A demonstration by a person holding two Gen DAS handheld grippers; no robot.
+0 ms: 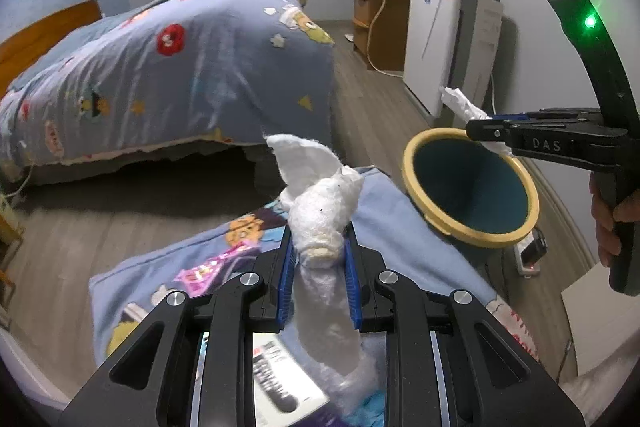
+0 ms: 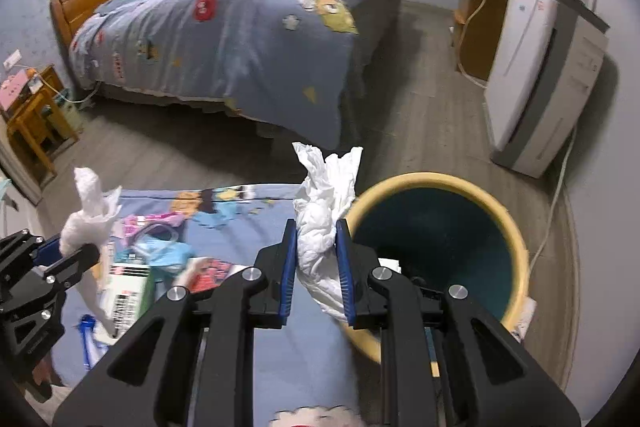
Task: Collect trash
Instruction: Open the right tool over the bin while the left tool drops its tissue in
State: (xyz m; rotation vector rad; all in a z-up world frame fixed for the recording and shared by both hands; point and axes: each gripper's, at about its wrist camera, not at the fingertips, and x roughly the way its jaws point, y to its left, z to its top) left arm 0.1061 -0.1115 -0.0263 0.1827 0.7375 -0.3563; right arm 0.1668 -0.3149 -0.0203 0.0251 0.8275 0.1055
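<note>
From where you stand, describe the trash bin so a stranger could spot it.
Find the bed with the blue cartoon quilt; nearer the camera lies a matching blue cushion. The trash bin stands at its right: a round, dark teal tub with a thick pale yellow rim, open-topped.

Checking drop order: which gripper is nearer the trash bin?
Right. The right gripper holds its tissue at the trash bin rim, over the opening. The left gripper holds its tissue back over the blue patterned cloth, beside the bin.

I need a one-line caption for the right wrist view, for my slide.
Right claw grips a crumpled white tissue beside the yellow-rimmed bin, while the left claw holds another tissue.
</note>
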